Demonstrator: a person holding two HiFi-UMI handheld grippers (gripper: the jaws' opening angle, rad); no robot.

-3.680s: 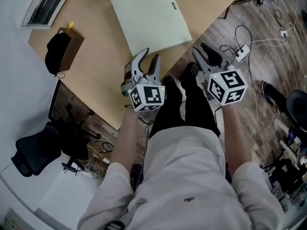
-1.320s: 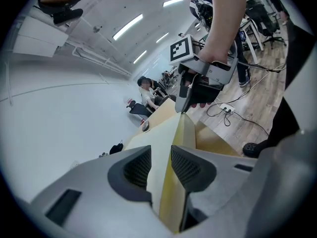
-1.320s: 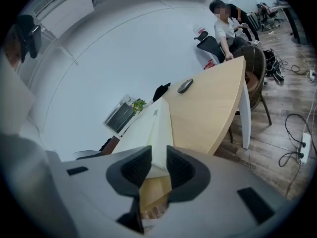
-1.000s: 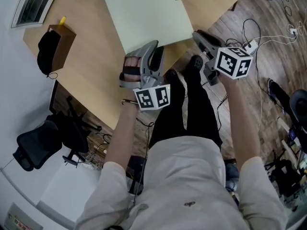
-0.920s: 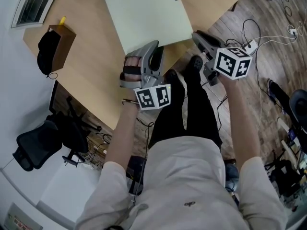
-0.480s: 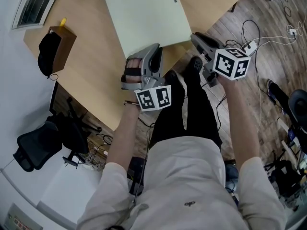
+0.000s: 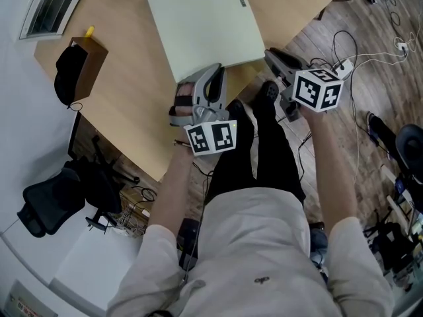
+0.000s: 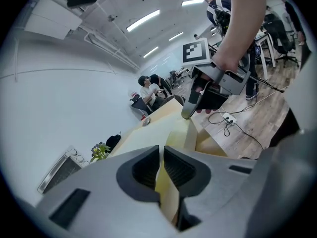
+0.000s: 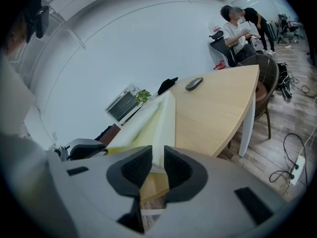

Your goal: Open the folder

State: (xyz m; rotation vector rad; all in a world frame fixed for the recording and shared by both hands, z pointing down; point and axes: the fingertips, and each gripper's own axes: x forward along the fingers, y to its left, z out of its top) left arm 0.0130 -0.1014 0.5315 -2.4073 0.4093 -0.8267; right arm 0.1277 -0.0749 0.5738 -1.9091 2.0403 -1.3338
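Currently the pale green card folder (image 7: 205, 22) lies closed on the wooden desk (image 7: 132, 111). The left gripper (image 7: 213, 71), jaws just now closing, pinches its near edge; the right gripper (image 7: 269, 53) clasps the corner alongside. Lifting the cover remains.

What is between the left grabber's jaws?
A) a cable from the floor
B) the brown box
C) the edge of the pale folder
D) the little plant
C: in the left gripper view, the left gripper has the near edge of the pale folder between its jaws, which have just been closing.
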